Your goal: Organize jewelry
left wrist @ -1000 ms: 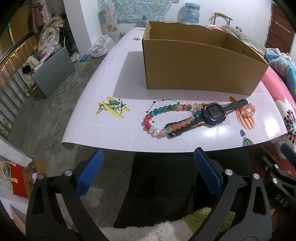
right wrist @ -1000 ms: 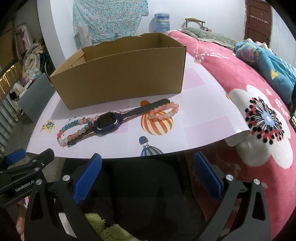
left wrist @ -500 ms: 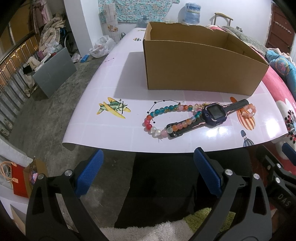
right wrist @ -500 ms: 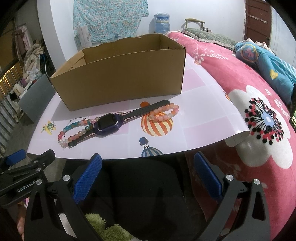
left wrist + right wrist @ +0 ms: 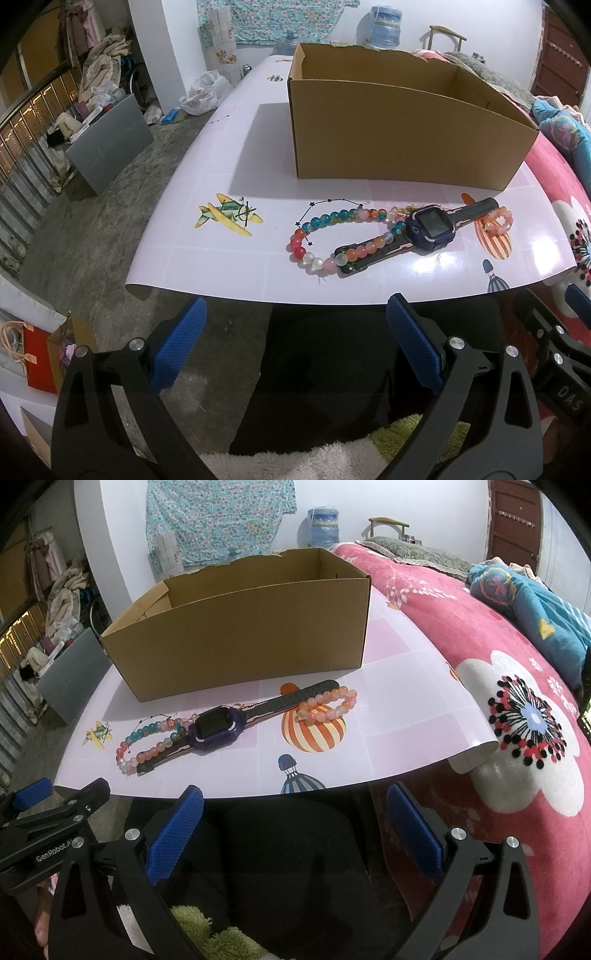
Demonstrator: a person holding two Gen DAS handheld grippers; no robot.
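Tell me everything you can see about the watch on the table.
The watch is a chunky smartwatch with a dark purple case, a black blank screen and a dark strap laid out flat. It lies diagonally on the pink patterned table cover, in front of the cardboard box. One strap end overlaps the multicoloured bead bracelet; the other reaches the small peach bead bracelet. Both grippers are clear of it.

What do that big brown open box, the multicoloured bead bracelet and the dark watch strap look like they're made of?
The brown open box looks like matte corrugated cardboard, with a ragged torn back rim. The multicoloured bead bracelet seems glass or glossy plastic: its beads are translucent and shiny, though the pictures cannot settle which. The dark watch strap looks like matte rubbery silicone, flexible and perforated; that is a guess.
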